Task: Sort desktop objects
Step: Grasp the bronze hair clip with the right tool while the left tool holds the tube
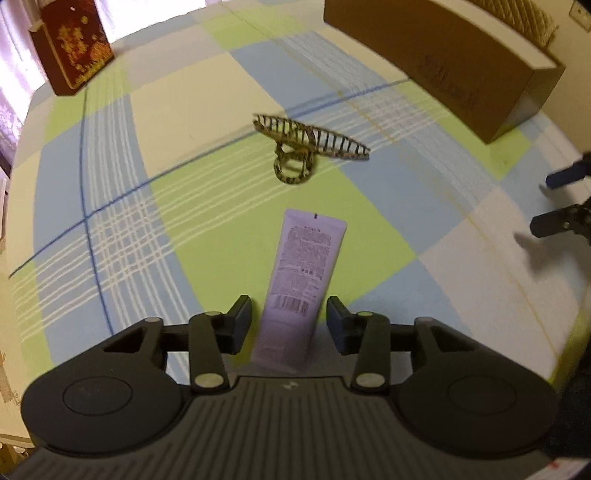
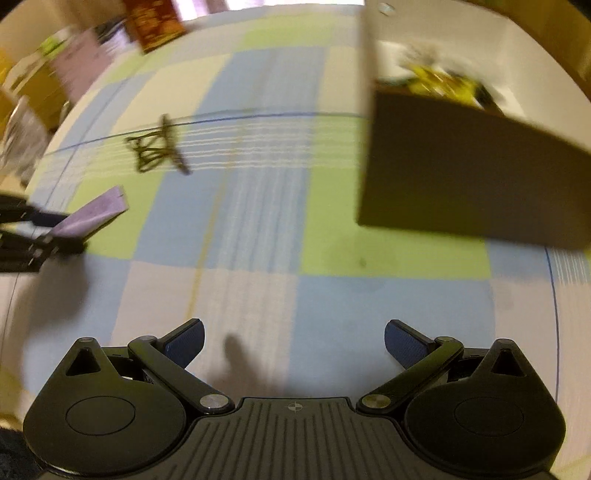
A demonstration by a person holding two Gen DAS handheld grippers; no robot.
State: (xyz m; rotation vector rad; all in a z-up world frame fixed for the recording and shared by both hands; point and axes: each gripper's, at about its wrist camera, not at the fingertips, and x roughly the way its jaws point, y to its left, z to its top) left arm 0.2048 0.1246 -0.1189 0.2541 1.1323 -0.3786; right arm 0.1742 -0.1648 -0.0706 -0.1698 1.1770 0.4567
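Note:
A lilac tube [image 1: 301,273] lies lengthwise on the checked cloth, its printed back and barcode facing up. My left gripper [image 1: 290,317] straddles its near end. A thin gap shows on each side between pads and tube, so the gripper is open. From the right wrist view the same tube [image 2: 92,214] sticks out of the left gripper [image 2: 40,229] at the left edge. A mottled brown hair claw [image 1: 310,144] [image 2: 159,151] rests further out on the cloth. My right gripper [image 2: 293,343] [image 1: 550,201] is open above bare cloth, holding nothing.
A brown cardboard box [image 1: 443,62] [image 2: 461,177] stands at the right, with blurred yellow items [image 2: 443,81] inside. A red box with gold print [image 1: 74,44] [image 2: 155,22] stands at the far left corner. Blurred clutter [image 2: 33,96] lies beyond the table's left edge.

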